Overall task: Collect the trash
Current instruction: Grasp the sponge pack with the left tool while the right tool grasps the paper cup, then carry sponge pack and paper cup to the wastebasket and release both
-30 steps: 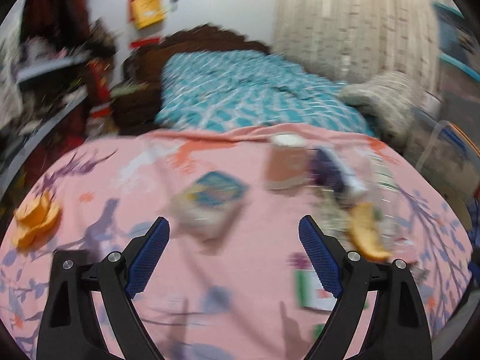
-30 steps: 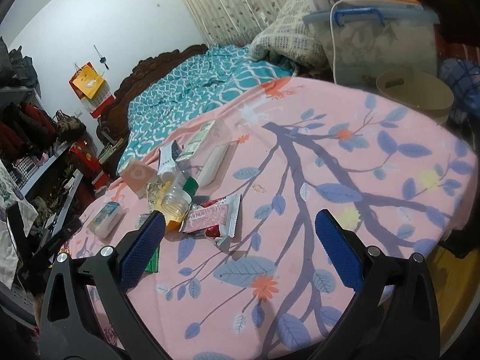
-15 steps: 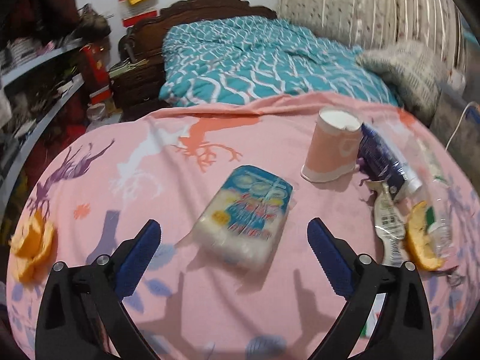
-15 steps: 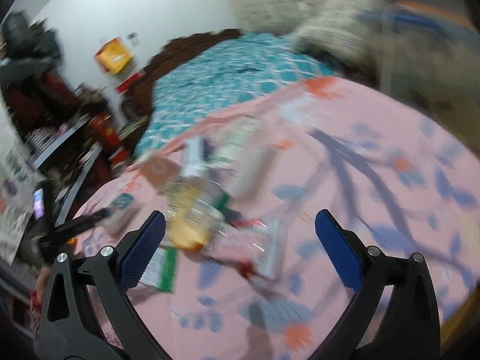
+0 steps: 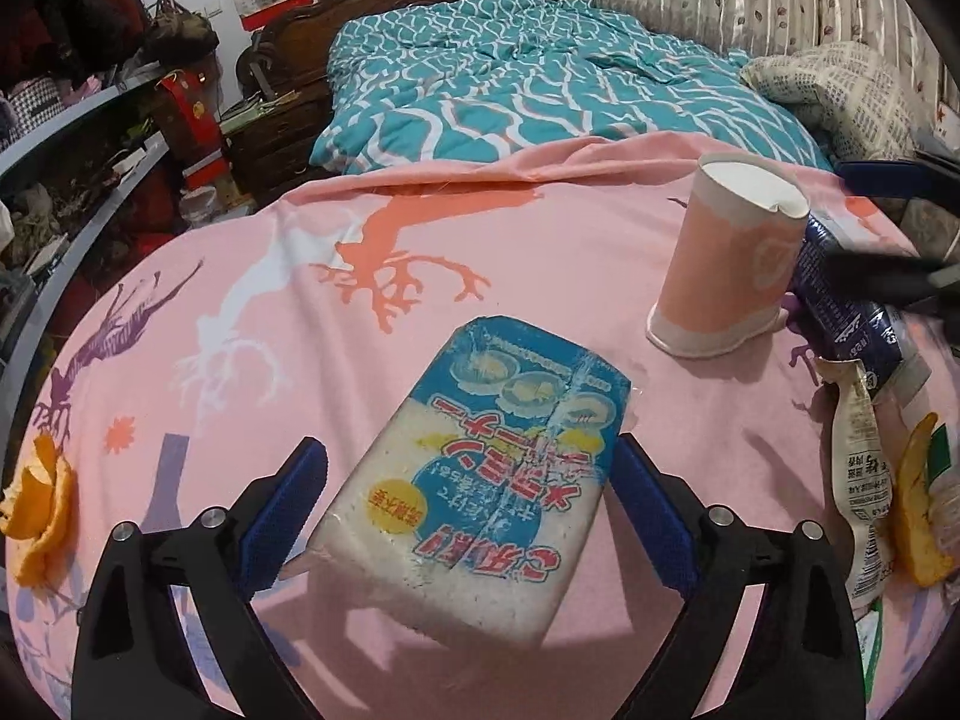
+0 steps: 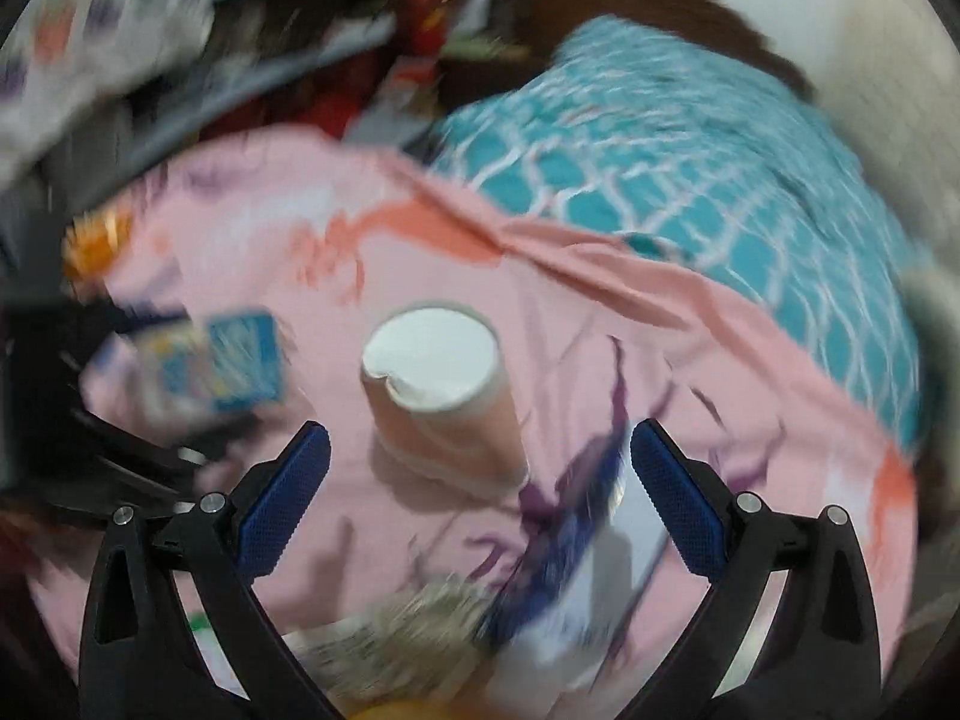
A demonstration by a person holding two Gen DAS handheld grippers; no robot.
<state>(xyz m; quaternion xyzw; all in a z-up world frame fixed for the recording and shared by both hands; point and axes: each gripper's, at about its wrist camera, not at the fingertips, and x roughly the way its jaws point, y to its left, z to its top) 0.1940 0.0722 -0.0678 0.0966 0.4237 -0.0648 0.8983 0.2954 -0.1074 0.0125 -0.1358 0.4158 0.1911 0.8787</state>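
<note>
1. On the pink patterned bedspread (image 5: 540, 252), the left wrist view is sharp: a flat blue-and-white packet (image 5: 480, 504) lies between the spread fingers of the left gripper (image 5: 468, 510), whose jaws have just been narrowing a little. Whether the pads touch the packet's sides cannot be told; the left pad stands apart from it.
2. The packet's long axis runs from the near left up toward the far right, its blue end pointing away from the camera and its print reading upside down.
3. Only this view shows the orange peel (image 5: 39, 516) at the left edge, well apart from the packet, and a torn wrapper (image 5: 858, 480) beside more peel on the right.
4. The right wrist view is blurred. The right gripper (image 6: 474, 498) stands wide apart with nothing clamped, over an upright pink paper cup (image 6: 444, 396) with a dented rim.
5. Just beside the cup lies a dark blue carton (image 6: 564, 528), leaning toward the lower left.
</note>
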